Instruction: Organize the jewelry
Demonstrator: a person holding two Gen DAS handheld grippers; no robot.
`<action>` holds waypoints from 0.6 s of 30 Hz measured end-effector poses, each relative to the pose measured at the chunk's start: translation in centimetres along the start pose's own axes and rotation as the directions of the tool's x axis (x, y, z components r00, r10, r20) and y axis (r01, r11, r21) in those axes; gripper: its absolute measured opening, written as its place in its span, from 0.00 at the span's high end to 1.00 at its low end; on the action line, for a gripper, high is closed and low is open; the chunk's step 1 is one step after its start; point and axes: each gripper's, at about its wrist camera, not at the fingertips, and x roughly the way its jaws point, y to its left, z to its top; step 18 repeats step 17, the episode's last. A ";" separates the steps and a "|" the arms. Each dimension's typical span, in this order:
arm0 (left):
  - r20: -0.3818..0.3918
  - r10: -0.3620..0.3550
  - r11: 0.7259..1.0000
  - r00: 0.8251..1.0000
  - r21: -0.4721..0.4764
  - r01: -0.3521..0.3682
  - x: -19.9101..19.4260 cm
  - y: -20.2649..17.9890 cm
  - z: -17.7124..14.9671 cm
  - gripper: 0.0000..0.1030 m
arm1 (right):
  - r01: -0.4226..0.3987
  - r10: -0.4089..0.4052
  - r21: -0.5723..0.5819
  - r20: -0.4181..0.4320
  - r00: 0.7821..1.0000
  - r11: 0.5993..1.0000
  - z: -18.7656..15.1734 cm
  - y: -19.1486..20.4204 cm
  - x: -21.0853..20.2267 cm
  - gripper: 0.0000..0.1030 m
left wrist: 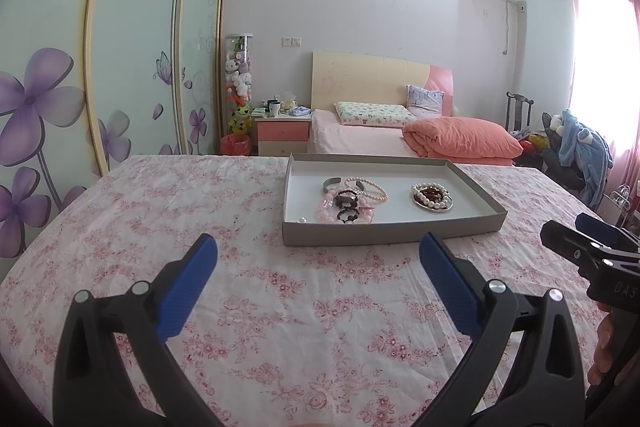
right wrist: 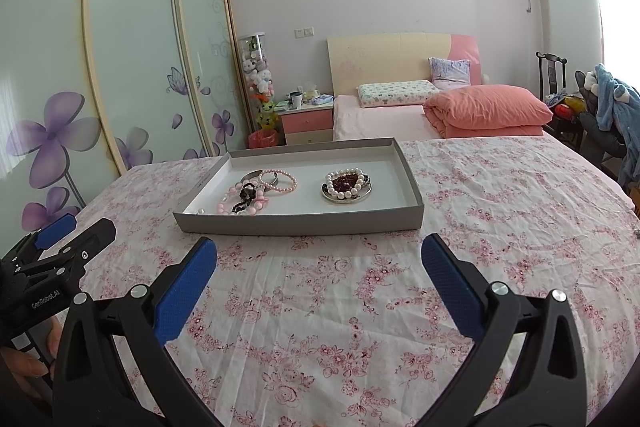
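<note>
A shallow grey tray (left wrist: 384, 233) (right wrist: 296, 223) lies on the floral cloth ahead of both grippers. In its left half is a loose pile of bracelets (left wrist: 348, 201) (right wrist: 256, 193): pink beads, dark beads, a pink pearl loop and a silver cuff. In its right half white pearls and dark red beads sit stacked on a silver bangle (left wrist: 432, 197) (right wrist: 347, 185). My left gripper (left wrist: 318, 251) is open and empty, short of the tray. My right gripper (right wrist: 320, 255) is open and empty, just before the tray's near wall. Each gripper shows at the edge of the other's view.
The floral tablecloth (left wrist: 280, 307) covers the whole surface. Beyond it stand a bed with a folded pink quilt (left wrist: 460, 137), a pink nightstand (left wrist: 282, 131), sliding wardrobe doors (left wrist: 132, 67) on the left and a chair with clothes (left wrist: 576, 147) on the right.
</note>
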 end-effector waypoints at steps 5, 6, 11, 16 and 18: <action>-0.001 0.000 1.000 1.000 0.001 0.000 0.0 0.0 0.0 0.04 | -0.001 0.001 0.000 -0.003 1.000 1.000 -0.2 0.1 0.0 0.02; -0.001 0.000 1.000 1.000 0.001 0.000 0.0 0.0 0.0 0.04 | -0.001 0.001 0.000 -0.003 1.000 1.000 -0.2 0.1 0.0 0.02; -0.004 0.001 1.000 1.000 0.000 -0.001 0.0 0.0 0.0 0.04 | -0.001 0.001 0.001 -0.003 1.000 1.000 -0.3 0.2 0.0 0.02; -0.009 -0.002 1.000 1.000 -0.007 0.002 0.0 0.0 0.1 0.04 | -0.002 0.002 0.001 -0.003 1.000 1.000 -0.2 0.1 0.0 0.02; -0.009 -0.004 1.000 1.000 -0.007 0.004 0.0 0.0 0.1 0.04 | -0.002 0.002 0.001 -0.003 1.000 1.000 -0.3 0.1 0.0 0.02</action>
